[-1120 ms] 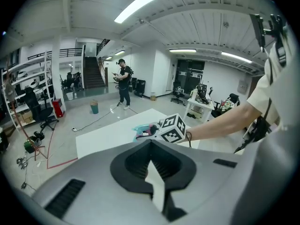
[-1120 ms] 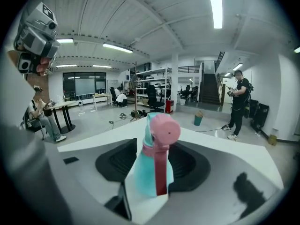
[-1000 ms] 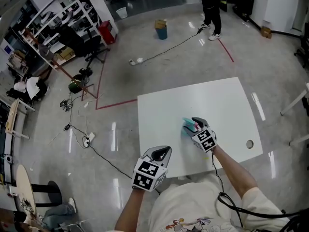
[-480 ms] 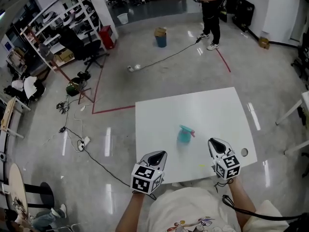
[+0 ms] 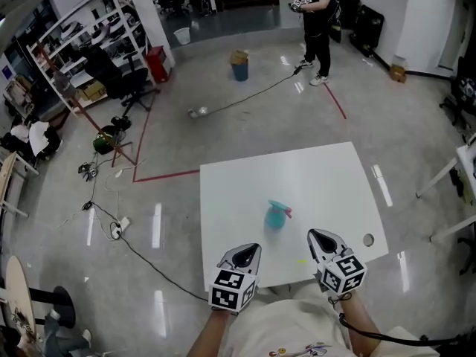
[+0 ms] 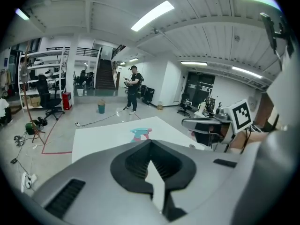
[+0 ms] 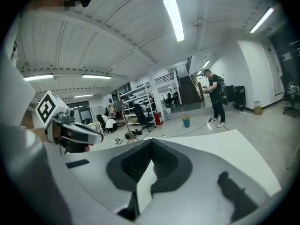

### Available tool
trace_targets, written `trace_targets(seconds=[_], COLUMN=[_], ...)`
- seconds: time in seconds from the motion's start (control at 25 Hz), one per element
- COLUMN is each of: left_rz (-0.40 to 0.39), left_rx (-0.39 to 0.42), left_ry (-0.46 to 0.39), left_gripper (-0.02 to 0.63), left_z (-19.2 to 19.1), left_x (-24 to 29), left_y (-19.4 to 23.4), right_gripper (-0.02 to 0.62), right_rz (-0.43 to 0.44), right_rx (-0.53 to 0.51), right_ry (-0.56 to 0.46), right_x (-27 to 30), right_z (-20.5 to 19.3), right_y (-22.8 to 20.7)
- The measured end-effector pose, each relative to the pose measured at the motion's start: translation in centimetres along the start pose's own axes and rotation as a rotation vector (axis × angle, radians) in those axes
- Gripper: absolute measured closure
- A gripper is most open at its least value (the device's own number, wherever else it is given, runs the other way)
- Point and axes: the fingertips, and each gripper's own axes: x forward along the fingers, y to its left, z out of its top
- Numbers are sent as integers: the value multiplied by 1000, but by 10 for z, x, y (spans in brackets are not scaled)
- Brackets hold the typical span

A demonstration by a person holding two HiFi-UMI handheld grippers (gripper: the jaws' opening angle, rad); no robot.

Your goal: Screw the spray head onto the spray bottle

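We hold the left tongs (image 5: 249,250) and the right tongs (image 5: 318,236) side by side over the near edge of the white tabletop (image 5: 327,177), each pointing away from us across it. The left tongs are pressed together with nothing between them, and their own view shows the two dark pads meeting in a thin seam. The right tongs have just been closing and now sit pressed together too, with nothing caught between their pads. The spray bottle (image 5: 277,216) stands by itself near the middle of the tabletop, ahead of the tongs and roughly between them, touched by neither. It is teal, and the spray head (image 5: 281,207) sits on top of it with a pink tip that points to the right in the head view. A small round hole (image 5: 368,239) lies in the tabletop near its right corner, just beyond the right tongs. Past the tabletop the glossy grey floor (image 5: 223,132) carries a long dark cable (image 5: 253,91) and a blue bucket (image 5: 239,67). A person (image 5: 316,17) in dark clothes stands at the far end, and white shelves (image 5: 82,28) line the left side.
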Motion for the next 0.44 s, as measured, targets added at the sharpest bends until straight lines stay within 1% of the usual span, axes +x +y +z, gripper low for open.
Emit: trace_targets(seconds=[0.16,0.28,0.44], left_rz=[22,54,108], left_rx=[-15,-41,-58], left_ry=[-19,-39,-74], left_gripper=[601,601,601], left_z=[3,10,22], left_x=[-5,-15,-26], left_y=[-10,-21,-29], right_gripper=[589,589,589], right_rz=[48,83,125], right_rx=[-16,-20,-58], right_ry=[17,23,29], right_x=[-8,-24,-28], right_z=[14,26,41], right_y=[10,16,23])
